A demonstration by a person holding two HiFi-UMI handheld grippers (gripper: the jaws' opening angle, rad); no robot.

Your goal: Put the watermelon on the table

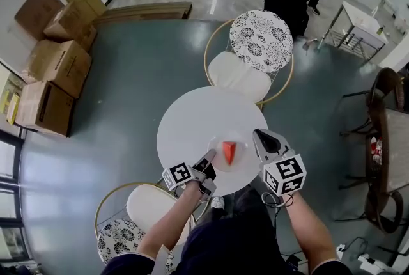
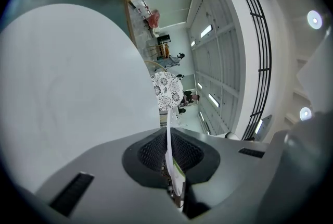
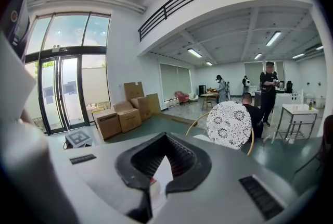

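Observation:
A red wedge of watermelon point(image 1: 229, 151) stands on a pale round plate point(image 1: 240, 163) over the near edge of the white round table point(image 1: 192, 120). My left gripper point(image 1: 210, 158) is shut on the plate's left rim. In the left gripper view the thin white rim point(image 2: 169, 151) runs between that left gripper's point(image 2: 167, 133) closed jaws, with a bit of green behind it. My right gripper point(image 1: 257, 137) is at the plate's right side. The right gripper view shows its jaws closed on a white plate edge point(image 3: 160, 180), the right gripper point(image 3: 162, 159) pointing across the room.
A chair with a flower-patterned cushion point(image 1: 261, 40) stands at the table's far side, and another like it point(image 1: 150, 206) is at my lower left. Cardboard boxes point(image 1: 57, 69) line the left wall. A person point(image 1: 287, 5) sits behind the far chair. Dark furniture point(image 1: 386, 133) stands at the right.

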